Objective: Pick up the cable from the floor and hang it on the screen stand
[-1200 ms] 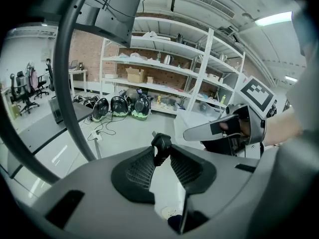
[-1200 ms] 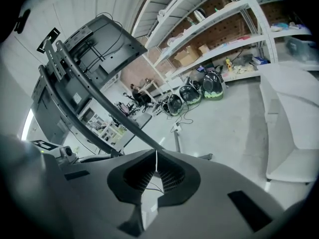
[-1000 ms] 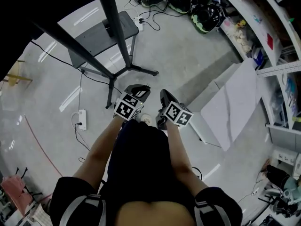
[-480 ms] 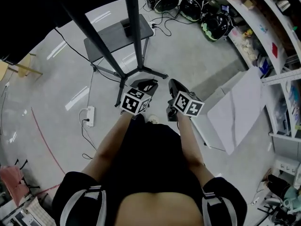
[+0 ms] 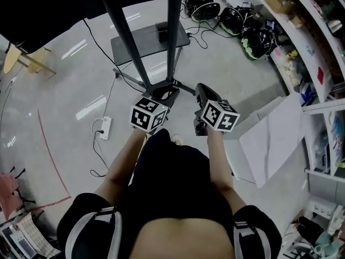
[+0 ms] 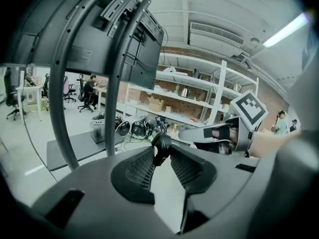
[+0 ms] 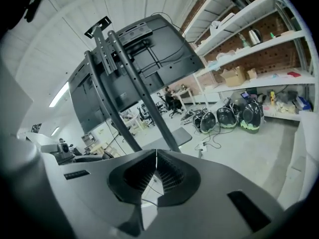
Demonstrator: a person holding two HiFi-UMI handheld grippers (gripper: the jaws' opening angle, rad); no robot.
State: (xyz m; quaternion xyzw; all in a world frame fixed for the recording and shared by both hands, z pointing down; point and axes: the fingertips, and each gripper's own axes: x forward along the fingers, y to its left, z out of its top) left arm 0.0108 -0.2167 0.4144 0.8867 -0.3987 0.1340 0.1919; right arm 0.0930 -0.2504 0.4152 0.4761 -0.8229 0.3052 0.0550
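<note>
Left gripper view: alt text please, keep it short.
The left gripper pinches the black end of the cable in its jaws. Behind rise the dark poles of the screen stand and the back of the screen. The right gripper is at right, with shelves beyond.

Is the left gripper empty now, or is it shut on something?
Shut on something. In the left gripper view, the left gripper has its fingers pinching the black end of a cable at their tips.
</note>
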